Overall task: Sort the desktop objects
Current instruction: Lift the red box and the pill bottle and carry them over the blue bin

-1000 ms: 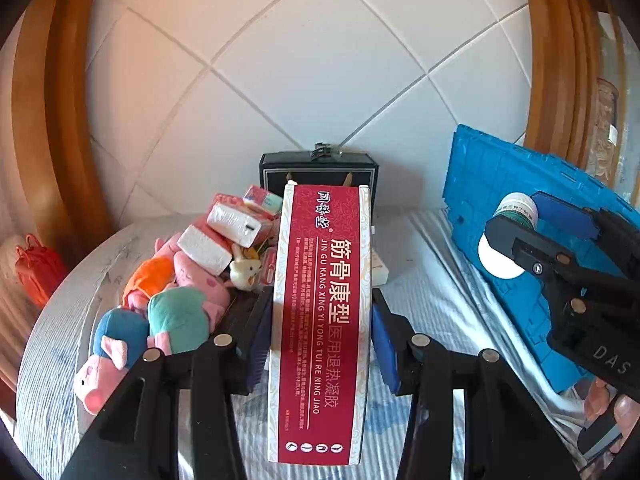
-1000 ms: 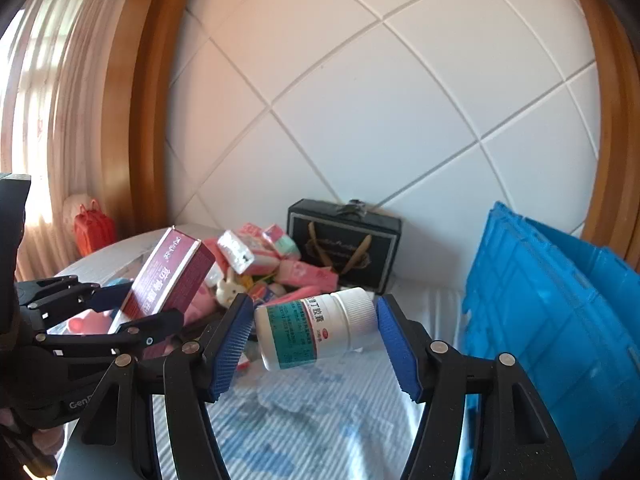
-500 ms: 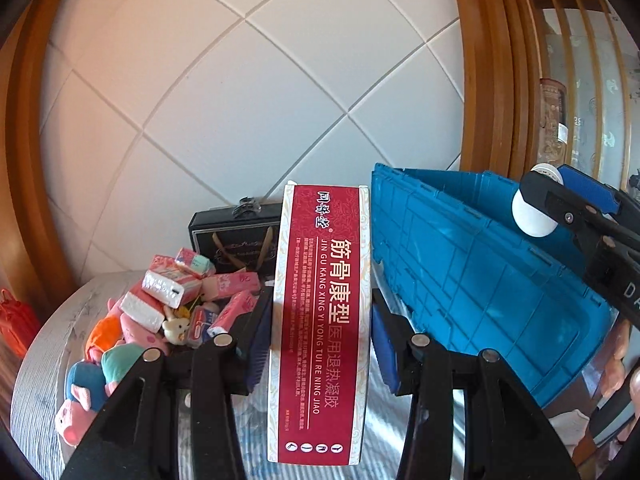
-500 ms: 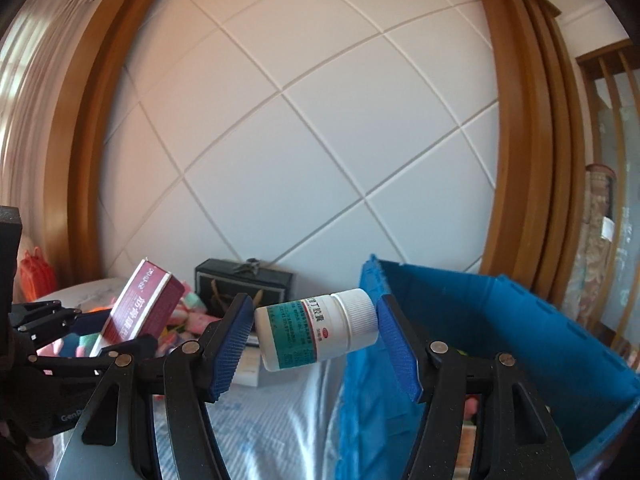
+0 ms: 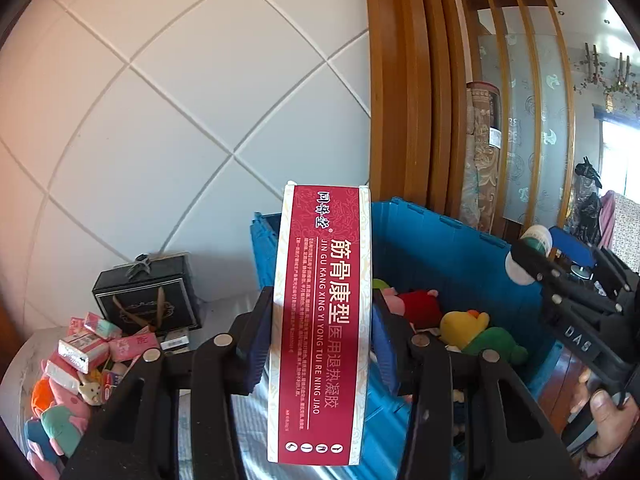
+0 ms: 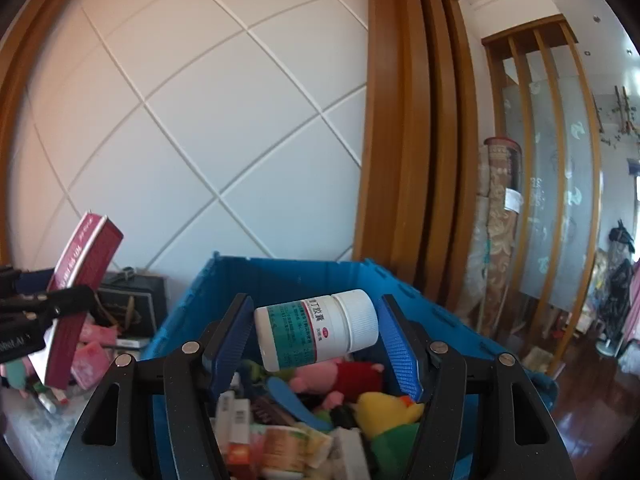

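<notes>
A: Item one?
B: Red medicine box, clamped upright in left gripper, blue crate at two o'clock.
A: Item two?
B: White pill bottle, lying sideways, pinched by right gripper above crate's plush toys.

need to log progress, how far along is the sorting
Partly done. The blue bin already holds plush toys and small boxes. In hand: the left tongs grip a red box, and the right tongs grip a white pill bottle. Left: the pile of packets and plush on the table.
</notes>
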The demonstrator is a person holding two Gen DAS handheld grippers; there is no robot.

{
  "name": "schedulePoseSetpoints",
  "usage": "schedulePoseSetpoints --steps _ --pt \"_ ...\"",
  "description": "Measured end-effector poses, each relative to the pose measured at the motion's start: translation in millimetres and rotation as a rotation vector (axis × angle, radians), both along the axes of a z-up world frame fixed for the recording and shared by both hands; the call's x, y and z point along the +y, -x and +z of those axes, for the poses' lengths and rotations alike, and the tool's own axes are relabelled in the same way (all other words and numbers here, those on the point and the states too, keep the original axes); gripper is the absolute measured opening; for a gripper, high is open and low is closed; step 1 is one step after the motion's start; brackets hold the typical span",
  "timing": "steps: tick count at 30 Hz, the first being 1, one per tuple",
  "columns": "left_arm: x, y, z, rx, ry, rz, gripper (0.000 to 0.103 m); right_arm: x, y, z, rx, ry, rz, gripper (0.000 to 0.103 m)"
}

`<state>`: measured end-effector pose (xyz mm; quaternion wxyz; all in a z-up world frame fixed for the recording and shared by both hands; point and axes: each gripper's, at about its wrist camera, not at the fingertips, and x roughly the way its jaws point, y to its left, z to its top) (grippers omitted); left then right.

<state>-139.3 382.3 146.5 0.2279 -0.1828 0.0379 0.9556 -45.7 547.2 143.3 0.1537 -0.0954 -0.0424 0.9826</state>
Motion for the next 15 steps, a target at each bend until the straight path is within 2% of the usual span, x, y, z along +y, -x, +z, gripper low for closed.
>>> schedulePoseSetpoints --steps 6,10,15 --pt "63 15 10 -0.066 0.030 -0.039 0.044 43 11 -13 -0.048 -0.003 -0.073 0.064" --pt "99 28 -4 -0.145 0.094 -0.064 0.044 62 19 -21 -0.057 -0.001 -0.095 0.064" --pt "121 41 -23 -0.249 0.175 -0.064 0.044 71 36 -28 -0.107 -0.005 -0.115 0.064"
